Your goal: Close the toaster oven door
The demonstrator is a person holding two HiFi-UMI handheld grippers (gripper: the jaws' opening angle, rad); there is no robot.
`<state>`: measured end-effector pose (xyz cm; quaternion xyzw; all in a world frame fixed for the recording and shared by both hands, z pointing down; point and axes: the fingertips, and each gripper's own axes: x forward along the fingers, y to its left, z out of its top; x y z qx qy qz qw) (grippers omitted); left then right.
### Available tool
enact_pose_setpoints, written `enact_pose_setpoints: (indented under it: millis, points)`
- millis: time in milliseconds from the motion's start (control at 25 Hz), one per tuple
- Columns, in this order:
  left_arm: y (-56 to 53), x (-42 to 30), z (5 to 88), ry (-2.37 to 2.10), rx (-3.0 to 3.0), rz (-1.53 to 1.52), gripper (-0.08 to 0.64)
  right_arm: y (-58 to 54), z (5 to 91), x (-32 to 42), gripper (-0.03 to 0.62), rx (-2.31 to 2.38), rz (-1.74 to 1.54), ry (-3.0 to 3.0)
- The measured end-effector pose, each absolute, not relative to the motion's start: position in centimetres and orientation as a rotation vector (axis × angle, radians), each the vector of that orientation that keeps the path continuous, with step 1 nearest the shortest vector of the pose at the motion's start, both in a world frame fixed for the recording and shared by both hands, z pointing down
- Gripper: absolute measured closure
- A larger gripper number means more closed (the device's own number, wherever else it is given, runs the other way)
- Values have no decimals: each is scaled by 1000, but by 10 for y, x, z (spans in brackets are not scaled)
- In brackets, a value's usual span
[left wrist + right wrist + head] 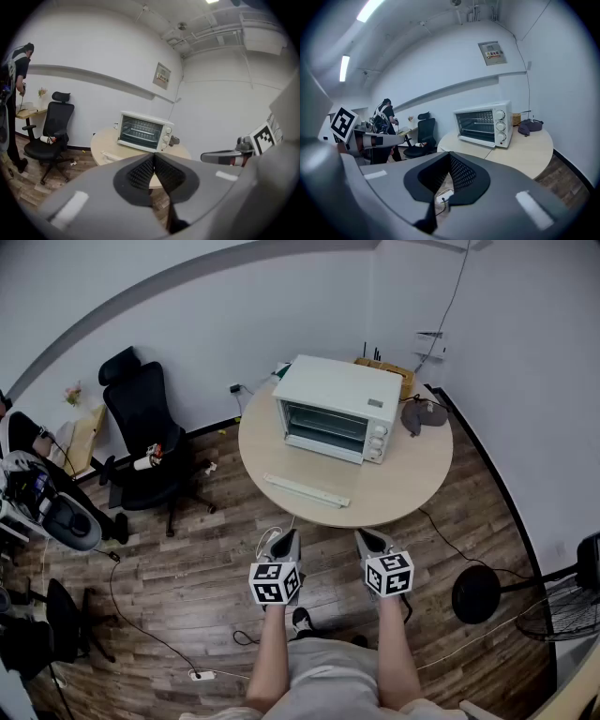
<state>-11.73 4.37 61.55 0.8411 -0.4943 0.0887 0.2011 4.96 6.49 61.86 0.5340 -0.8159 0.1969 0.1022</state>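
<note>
The white toaster oven point(335, 407) stands on the round wooden table point(412, 479), its front facing me, and its racks show in the left gripper view point(143, 131) and the right gripper view point(483, 123). A long white bar point(307, 490) lies flat on the table just in front of it. I cannot tell whether it is the handle of the lowered glass door. My left gripper point(281, 542) and right gripper point(368, 540) hang side by side over the floor, short of the table's near edge. Both are shut and empty point(153, 157) point(449, 157).
A black office chair point(145, 437) stands left of the table, a dark bag point(424, 414) lies on the table right of the oven, and a box point(394, 371) sits behind it. A floor fan point(572, 606) is at the right. Cables cross the wood floor. A person point(14, 93) stands far left.
</note>
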Motion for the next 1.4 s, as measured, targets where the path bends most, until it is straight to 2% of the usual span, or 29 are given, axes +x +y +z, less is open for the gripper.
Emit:
enact_pose_setpoints:
  millis: [560, 1040, 1400]
  points:
    - [14, -138, 628, -1284, 2381, 262, 502, 39, 623, 27, 592, 1690, 676, -2368]
    - [-3, -193, 639, -1245, 2407, 304, 502, 23, 630, -26, 592, 1762, 647, -2344]
    - [-4, -202, 655, -1229, 2384, 326, 502, 22, 638, -24, 593, 1811, 628, -2318]
